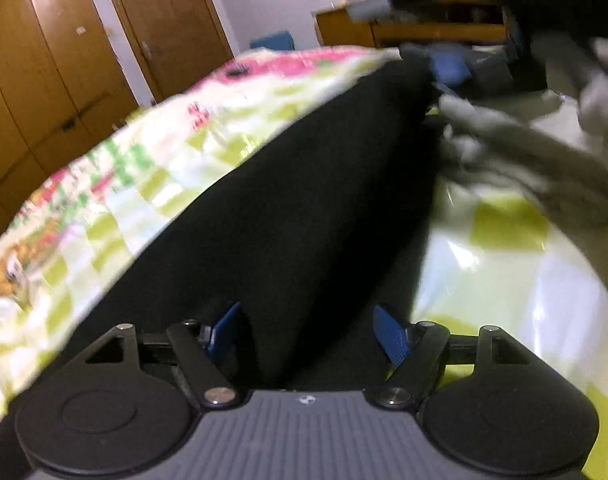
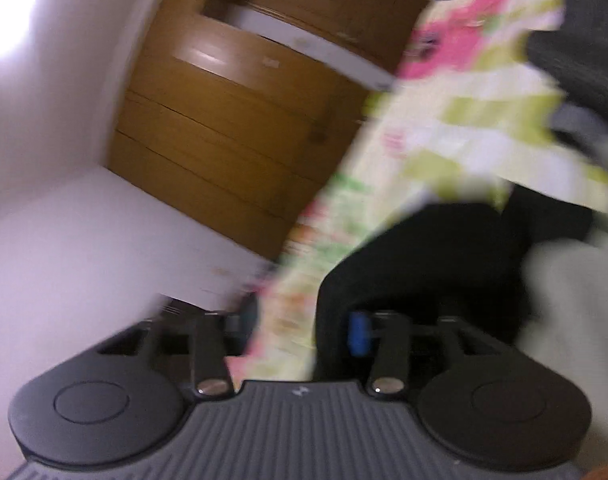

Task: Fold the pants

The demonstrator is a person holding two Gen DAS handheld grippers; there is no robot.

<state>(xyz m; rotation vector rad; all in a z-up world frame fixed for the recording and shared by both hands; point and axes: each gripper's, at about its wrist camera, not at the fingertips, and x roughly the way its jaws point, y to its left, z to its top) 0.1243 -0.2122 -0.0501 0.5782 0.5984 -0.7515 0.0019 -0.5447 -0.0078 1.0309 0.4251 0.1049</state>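
- The black pants [image 1: 304, 200] lie stretched out on the bed, a long, matte, soft-looking strip of fabric running away from the left camera across the checkered bedsheet [image 1: 116, 184], which is shiny with green, white and pink squares.
- Left hand-held gripper [image 1: 308, 332]: its ribbed blue pads [image 1: 390, 334] stand wide apart, with pant fabric bunched up between them; nothing looks pinched.
- Right hand-held gripper [image 2: 304, 332]: this view is tilted and badly blurred. One blue pad [image 2: 358, 332] shows next to the black pants [image 2: 420, 264], and I can't tell how far open it is or whether it has hold of anything.
- A rumpled grey garment [image 1: 536, 160] sits just right of the pants.
- Brown wooden wardrobe [image 1: 44, 72] behind the bed.
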